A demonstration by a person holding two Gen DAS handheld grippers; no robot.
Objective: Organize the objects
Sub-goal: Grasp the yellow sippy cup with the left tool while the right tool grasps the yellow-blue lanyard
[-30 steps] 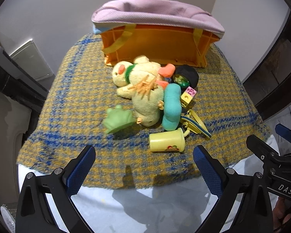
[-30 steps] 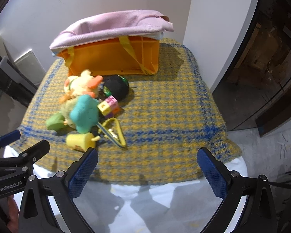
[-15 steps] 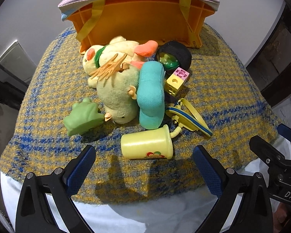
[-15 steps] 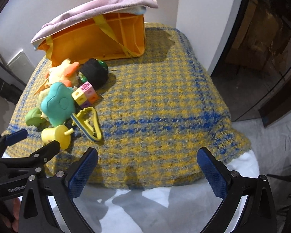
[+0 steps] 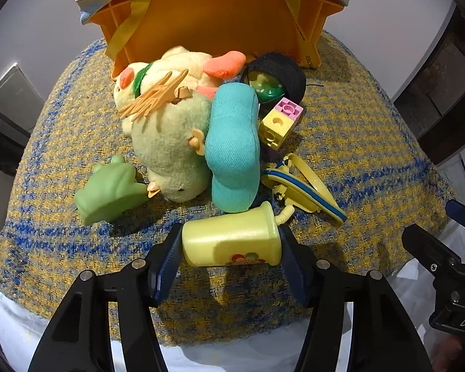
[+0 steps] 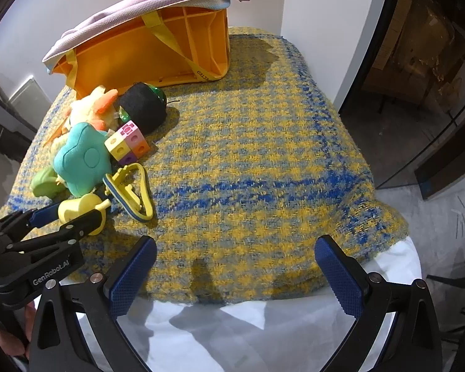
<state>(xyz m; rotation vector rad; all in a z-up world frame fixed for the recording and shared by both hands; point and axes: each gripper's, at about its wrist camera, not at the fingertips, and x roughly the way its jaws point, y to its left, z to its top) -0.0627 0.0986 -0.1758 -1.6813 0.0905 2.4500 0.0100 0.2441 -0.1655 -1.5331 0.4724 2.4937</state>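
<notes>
A pile of toys lies on a yellow and blue blanket (image 5: 356, 142). My left gripper (image 5: 231, 265) is shut on a yellow toy cup (image 5: 232, 238) that lies on its side at the front of the pile; the cup also shows in the right wrist view (image 6: 77, 207). Behind the cup are a teal plush (image 5: 234, 152), a pale plush duck (image 5: 170, 130), a green toy (image 5: 108, 189), a yellow and pink block (image 5: 280, 122), a black and green wheel (image 5: 276, 77) and a yellow clip (image 5: 303, 183). An orange basket (image 5: 217, 21) with pink cloth stands behind. My right gripper (image 6: 235, 276) is open and empty at the blanket's front edge.
White sheet (image 6: 248, 334) shows under the blanket's front edge. A white wall (image 6: 325, 31) runs along the right of the bed, with a dark doorway (image 6: 424, 77) beyond it. The right half of the blanket (image 6: 263, 155) carries no objects.
My left gripper moved forward to the toy pile and closed on the yellow cup. My right gripper moved forward a little and stayed open.
</notes>
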